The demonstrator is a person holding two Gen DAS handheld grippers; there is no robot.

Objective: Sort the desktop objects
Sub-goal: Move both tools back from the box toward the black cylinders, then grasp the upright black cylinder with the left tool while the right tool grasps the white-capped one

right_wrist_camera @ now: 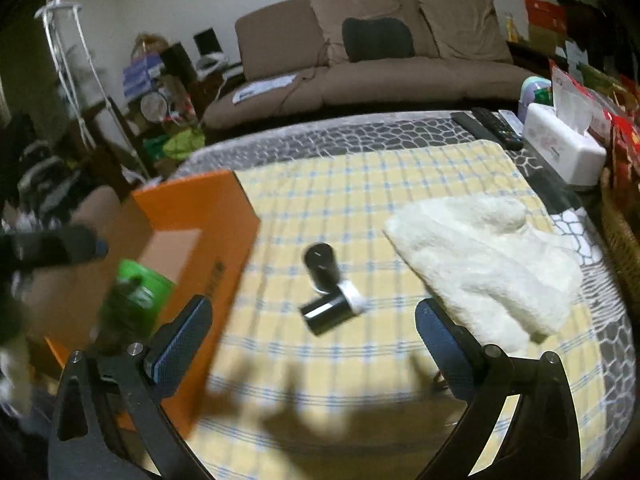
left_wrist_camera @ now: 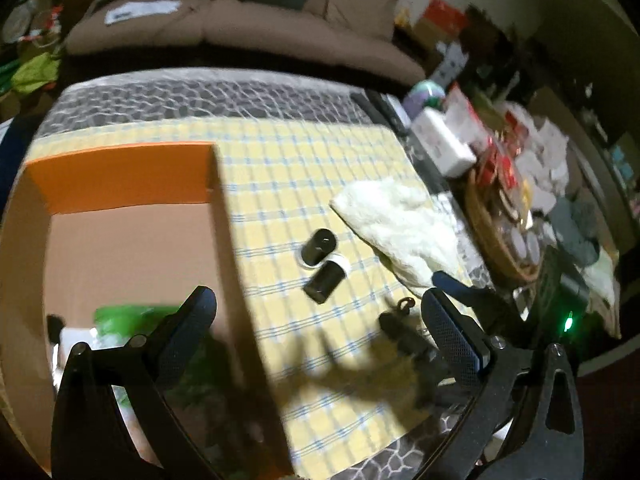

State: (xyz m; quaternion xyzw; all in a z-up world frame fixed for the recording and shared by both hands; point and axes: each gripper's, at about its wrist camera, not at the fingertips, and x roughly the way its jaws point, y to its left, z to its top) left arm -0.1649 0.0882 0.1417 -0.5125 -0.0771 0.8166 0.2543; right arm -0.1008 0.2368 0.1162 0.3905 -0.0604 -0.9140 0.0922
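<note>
Two black cylinders lie together on the yellow checked cloth (right_wrist_camera: 360, 184): one further back (left_wrist_camera: 319, 247) (right_wrist_camera: 320, 266) and a white-capped one nearer (left_wrist_camera: 324, 280) (right_wrist_camera: 326, 312). The open orange box (left_wrist_camera: 120, 176) (right_wrist_camera: 192, 216) stands to their left and holds a green packet (left_wrist_camera: 128, 316) (right_wrist_camera: 140, 288). My left gripper (left_wrist_camera: 318, 296) is open and empty, straddling the box's right wall. My right gripper (right_wrist_camera: 312, 306) is open and empty, just short of the cylinders. A small dark object with a ring (left_wrist_camera: 400, 328) lies by the left gripper's right finger. A blurred dark shape sits in front of the green packet.
A folded white towel (left_wrist_camera: 396, 220) (right_wrist_camera: 480, 264) lies to the right of the cylinders. Along the right table edge are a tissue box (right_wrist_camera: 560, 148), remote controls (right_wrist_camera: 488, 124) and a wicker basket (left_wrist_camera: 492, 240) of clutter. A brown sofa (right_wrist_camera: 360, 68) stands behind the table.
</note>
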